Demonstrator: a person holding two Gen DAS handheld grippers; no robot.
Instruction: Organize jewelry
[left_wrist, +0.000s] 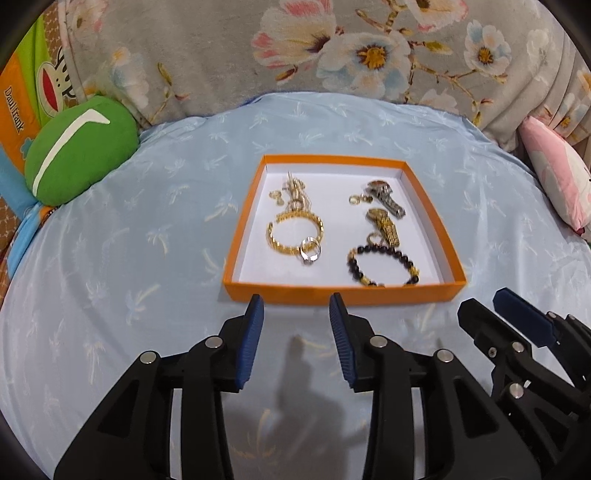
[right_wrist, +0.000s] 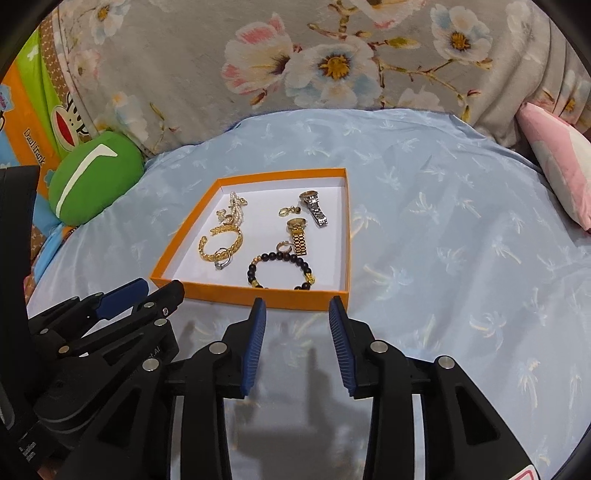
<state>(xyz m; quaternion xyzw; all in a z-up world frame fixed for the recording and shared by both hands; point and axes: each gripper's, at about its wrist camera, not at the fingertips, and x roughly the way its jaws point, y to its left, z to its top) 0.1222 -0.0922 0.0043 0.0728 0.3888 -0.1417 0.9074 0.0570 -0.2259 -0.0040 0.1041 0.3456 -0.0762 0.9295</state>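
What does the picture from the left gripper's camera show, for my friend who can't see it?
An orange tray on a light blue palm-print sheet holds jewelry: a gold bangle, a silver ring, a black bead bracelet, a gold watch and a silver watch. The left gripper is open and empty before it, the right gripper beside it.

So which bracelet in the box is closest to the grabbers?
The dark beaded bracelet, lying by the orange box's near wall. The gold bangle sits farther back on the left and is all gold, not black beads.

Orange tray (left_wrist: 343, 295) and green cushion (left_wrist: 79, 151) on blue bedsheet (left_wrist: 129, 266)
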